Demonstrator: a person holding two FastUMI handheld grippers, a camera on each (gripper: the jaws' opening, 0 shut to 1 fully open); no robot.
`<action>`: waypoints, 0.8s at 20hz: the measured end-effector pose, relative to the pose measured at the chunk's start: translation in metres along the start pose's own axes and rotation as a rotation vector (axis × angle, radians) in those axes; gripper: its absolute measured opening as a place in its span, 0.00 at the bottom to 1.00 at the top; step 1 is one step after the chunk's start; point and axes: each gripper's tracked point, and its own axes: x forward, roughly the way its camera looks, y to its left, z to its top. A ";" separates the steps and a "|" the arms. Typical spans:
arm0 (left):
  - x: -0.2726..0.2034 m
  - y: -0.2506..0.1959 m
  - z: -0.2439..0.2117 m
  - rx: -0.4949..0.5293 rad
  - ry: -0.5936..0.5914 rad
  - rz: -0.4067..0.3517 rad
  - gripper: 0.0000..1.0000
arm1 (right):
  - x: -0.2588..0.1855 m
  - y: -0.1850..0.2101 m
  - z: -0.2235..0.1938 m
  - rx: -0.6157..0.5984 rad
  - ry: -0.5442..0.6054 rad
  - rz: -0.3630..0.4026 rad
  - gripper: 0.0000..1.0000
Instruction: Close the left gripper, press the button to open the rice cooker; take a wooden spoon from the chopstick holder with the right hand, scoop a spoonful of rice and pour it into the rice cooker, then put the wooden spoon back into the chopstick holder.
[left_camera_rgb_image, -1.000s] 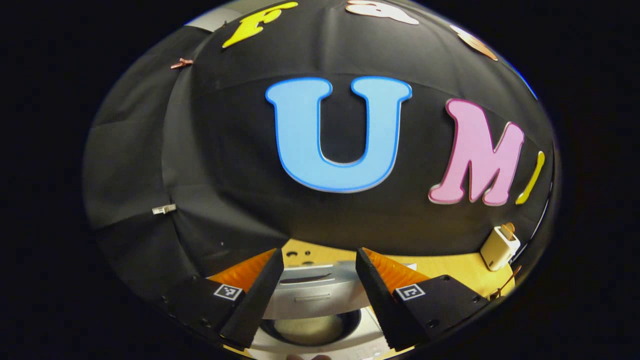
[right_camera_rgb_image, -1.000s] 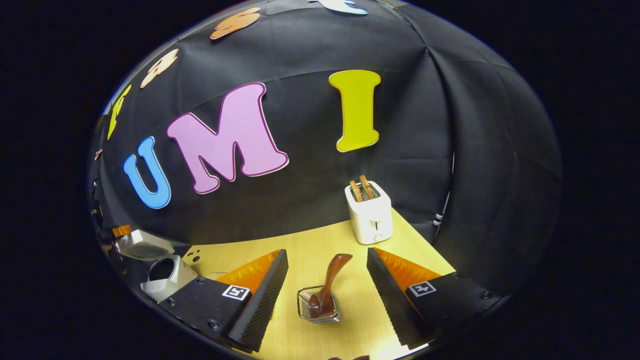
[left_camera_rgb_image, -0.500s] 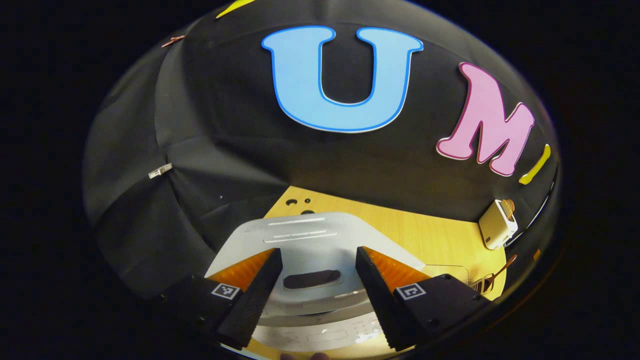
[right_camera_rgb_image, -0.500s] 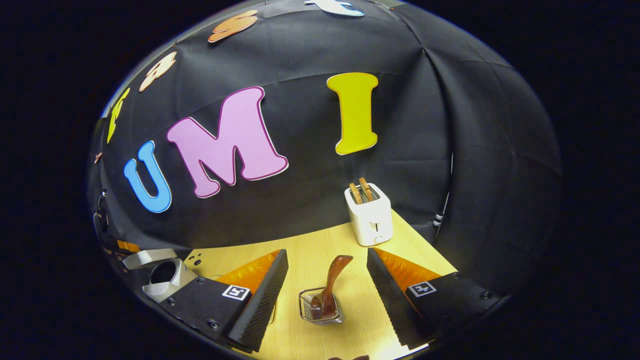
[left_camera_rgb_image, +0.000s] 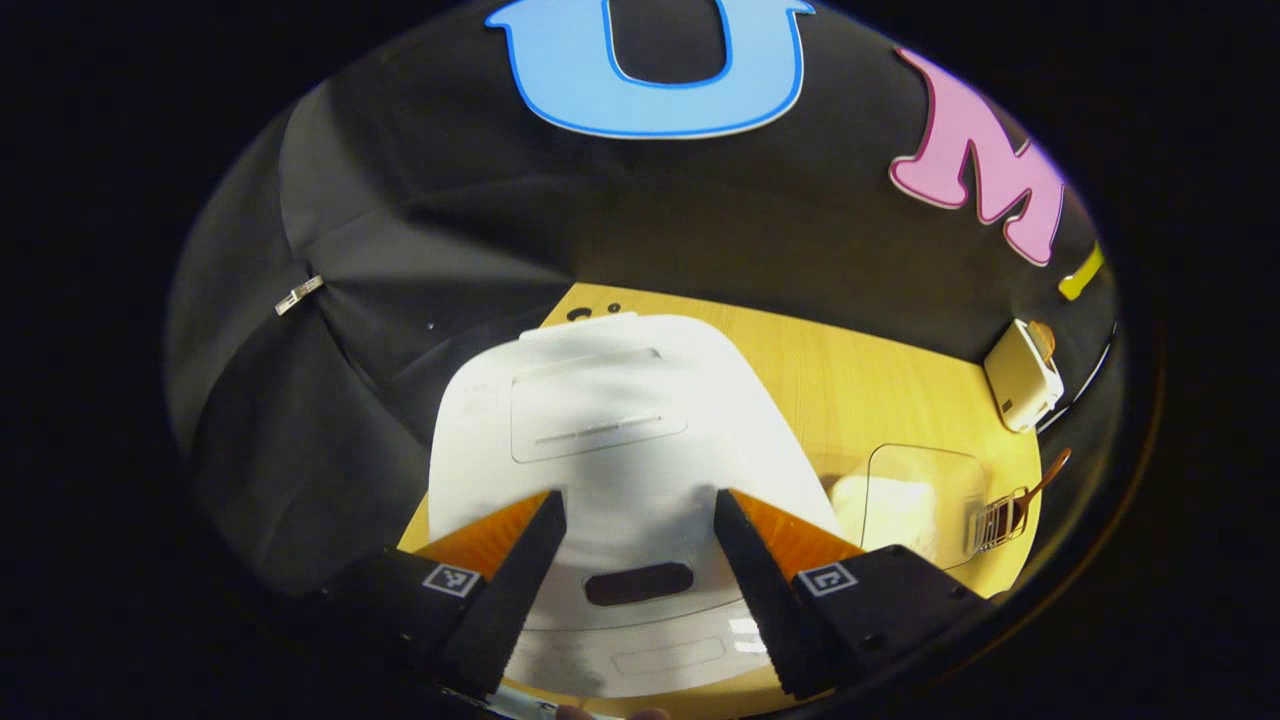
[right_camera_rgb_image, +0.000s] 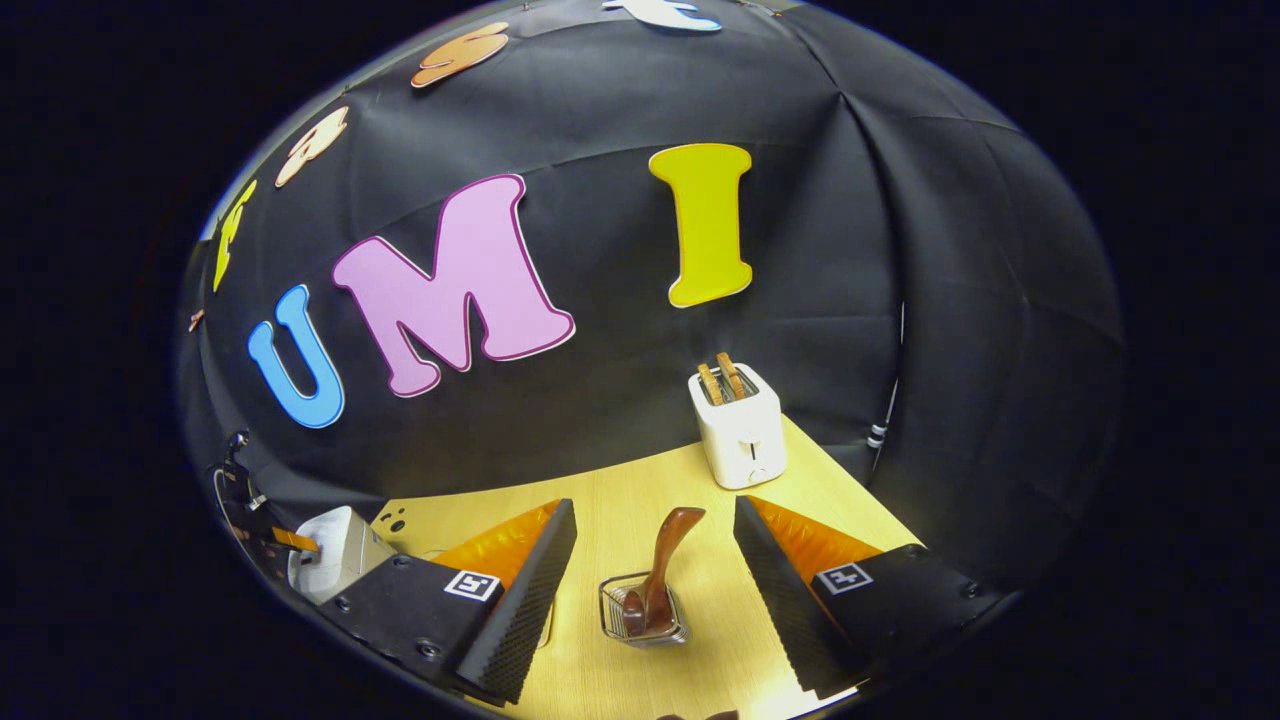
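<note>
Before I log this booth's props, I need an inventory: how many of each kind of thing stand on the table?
Rice cooker: 1
Toaster: 1
Clear rice container: 1
Wire chopstick holder: 1
Wooden spoon: 1
Total: 5
</note>
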 end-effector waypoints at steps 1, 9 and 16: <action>0.003 -0.003 -0.002 -0.008 -0.012 0.004 1.00 | 0.000 -0.001 0.000 0.003 -0.003 -0.004 0.99; -0.010 0.002 0.010 -0.011 -0.082 0.008 0.99 | -0.007 0.005 0.006 0.002 -0.016 0.000 0.98; -0.056 -0.012 0.071 -0.037 -0.400 -0.100 0.97 | -0.021 0.026 0.018 -0.028 -0.057 0.011 0.98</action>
